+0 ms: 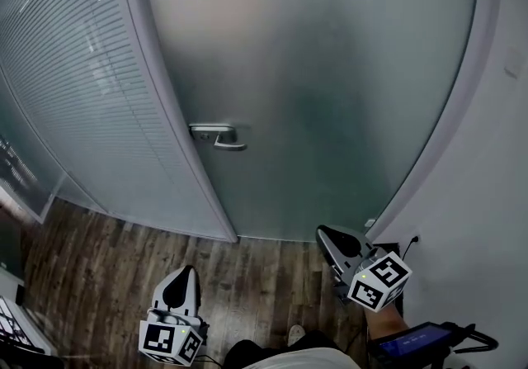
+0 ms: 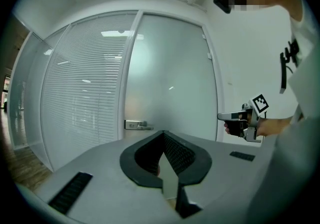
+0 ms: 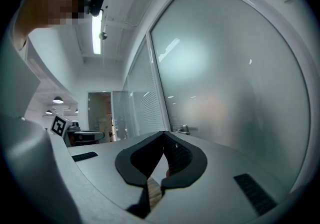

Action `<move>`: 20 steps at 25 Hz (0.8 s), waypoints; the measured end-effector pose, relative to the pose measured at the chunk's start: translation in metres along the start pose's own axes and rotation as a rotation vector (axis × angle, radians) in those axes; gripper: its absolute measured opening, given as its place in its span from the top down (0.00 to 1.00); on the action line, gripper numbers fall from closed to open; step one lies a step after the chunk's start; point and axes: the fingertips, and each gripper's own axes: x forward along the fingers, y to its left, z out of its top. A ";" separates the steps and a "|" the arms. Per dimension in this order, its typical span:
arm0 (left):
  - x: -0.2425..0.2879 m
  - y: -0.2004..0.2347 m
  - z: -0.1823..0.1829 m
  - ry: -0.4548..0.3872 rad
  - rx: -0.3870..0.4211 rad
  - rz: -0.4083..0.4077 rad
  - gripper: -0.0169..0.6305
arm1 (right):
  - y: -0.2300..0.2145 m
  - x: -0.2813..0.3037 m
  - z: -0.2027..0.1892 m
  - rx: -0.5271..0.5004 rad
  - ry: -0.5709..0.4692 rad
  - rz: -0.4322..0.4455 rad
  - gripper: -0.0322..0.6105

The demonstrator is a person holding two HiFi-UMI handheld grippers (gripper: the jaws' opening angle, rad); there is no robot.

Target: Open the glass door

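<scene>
The frosted glass door [image 1: 322, 78] stands closed in its grey frame, with a metal lever handle [image 1: 219, 136] near its left edge. My left gripper [image 1: 188, 272] hangs low over the floor, below the handle and well short of it, jaws shut and empty. To the right, my right gripper [image 1: 324, 232] points at the door's lower right part, shut with nothing between its jaws. In the left gripper view the handle [image 2: 138, 125] lies just left of the closed tips [image 2: 163, 133], and the right gripper [image 2: 223, 116] shows at the right. In the right gripper view the handle [image 3: 184, 129] sits beyond the tips [image 3: 164, 133].
A glass partition with blinds [image 1: 74, 95] adjoins the door on the left. A white wall [image 1: 487, 210] with a low socket [image 1: 412, 238] runs along the right. The wood floor [image 1: 107, 276] lies underfoot. A device with a blue screen [image 1: 421, 339] stands at bottom right.
</scene>
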 end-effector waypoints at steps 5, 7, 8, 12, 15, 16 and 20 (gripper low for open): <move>0.033 0.014 -0.004 0.012 -0.019 0.009 0.98 | -0.022 0.031 -0.008 -0.002 0.026 0.018 0.95; 0.049 0.023 -0.003 0.015 -0.034 0.001 0.98 | -0.028 0.045 -0.003 -0.015 0.035 0.012 0.95; 0.058 0.029 -0.001 0.020 -0.042 -0.008 0.98 | -0.031 0.051 0.000 -0.018 0.044 0.003 0.95; 0.098 0.063 0.008 0.033 -0.053 -0.052 0.98 | -0.043 0.090 0.007 -0.009 0.062 -0.046 0.95; 0.124 0.091 0.000 0.021 -0.049 -0.081 0.98 | -0.048 0.121 0.002 -0.030 0.044 -0.067 0.95; 0.133 0.102 -0.001 0.022 -0.045 -0.091 0.98 | -0.048 0.133 0.001 -0.034 0.039 -0.074 0.95; 0.175 0.153 0.006 0.029 -0.021 -0.130 0.98 | -0.050 0.192 0.002 -0.035 0.033 -0.104 0.95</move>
